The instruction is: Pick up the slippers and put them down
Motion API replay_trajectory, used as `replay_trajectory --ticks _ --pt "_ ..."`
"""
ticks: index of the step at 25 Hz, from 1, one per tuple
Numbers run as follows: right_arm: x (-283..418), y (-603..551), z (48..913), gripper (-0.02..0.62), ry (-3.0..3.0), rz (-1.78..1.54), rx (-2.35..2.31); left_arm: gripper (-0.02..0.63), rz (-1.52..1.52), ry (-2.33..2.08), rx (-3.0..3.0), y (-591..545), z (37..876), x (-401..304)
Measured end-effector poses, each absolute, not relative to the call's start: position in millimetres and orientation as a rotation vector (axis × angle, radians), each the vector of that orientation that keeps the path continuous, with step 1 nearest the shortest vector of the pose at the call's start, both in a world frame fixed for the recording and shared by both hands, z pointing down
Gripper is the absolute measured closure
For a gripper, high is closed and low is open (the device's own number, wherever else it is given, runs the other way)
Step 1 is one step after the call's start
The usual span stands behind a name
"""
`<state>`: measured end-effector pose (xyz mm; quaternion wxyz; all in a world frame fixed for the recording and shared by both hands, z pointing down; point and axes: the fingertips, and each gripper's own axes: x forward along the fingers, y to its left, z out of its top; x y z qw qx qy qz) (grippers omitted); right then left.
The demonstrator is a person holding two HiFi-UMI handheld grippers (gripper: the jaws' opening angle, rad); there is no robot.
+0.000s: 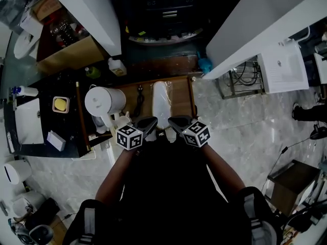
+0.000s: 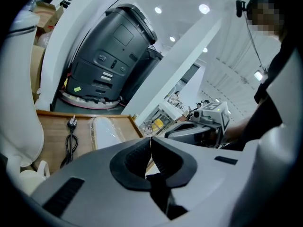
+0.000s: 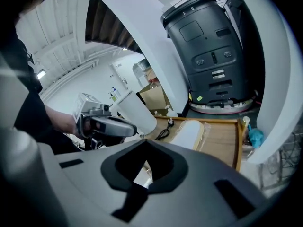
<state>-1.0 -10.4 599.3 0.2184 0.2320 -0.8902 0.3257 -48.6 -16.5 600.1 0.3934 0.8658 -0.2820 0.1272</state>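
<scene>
The fingers (image 2: 129,163) of the left gripper (image 2: 150,145) are pressed together on nothing in the left gripper view. Beyond them, flat white slippers in clear plastic wrap (image 2: 106,131) lie on a shallow wooden tray (image 2: 52,136), beside a coiled black power cord (image 2: 71,138). The right gripper view shows the right gripper (image 3: 147,148) likewise closed and empty, with the slippers ahead on the tray. In the head view both grippers hang side by side at the tray's near edge, apart from the slippers. Closed fingers cannot take the packet; lowered like this, they would likely shove the slick wrap or snag the cord.
</scene>
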Motion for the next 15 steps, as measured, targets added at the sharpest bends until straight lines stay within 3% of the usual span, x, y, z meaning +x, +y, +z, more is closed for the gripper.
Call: replay_trajectory --ticks 15 --pt "-12.1 -1.4 556.6 0.588 -2.556 0.831 0.611 0.594 0.296 -0.671 2.266 -1.0 564.4 -45.8"
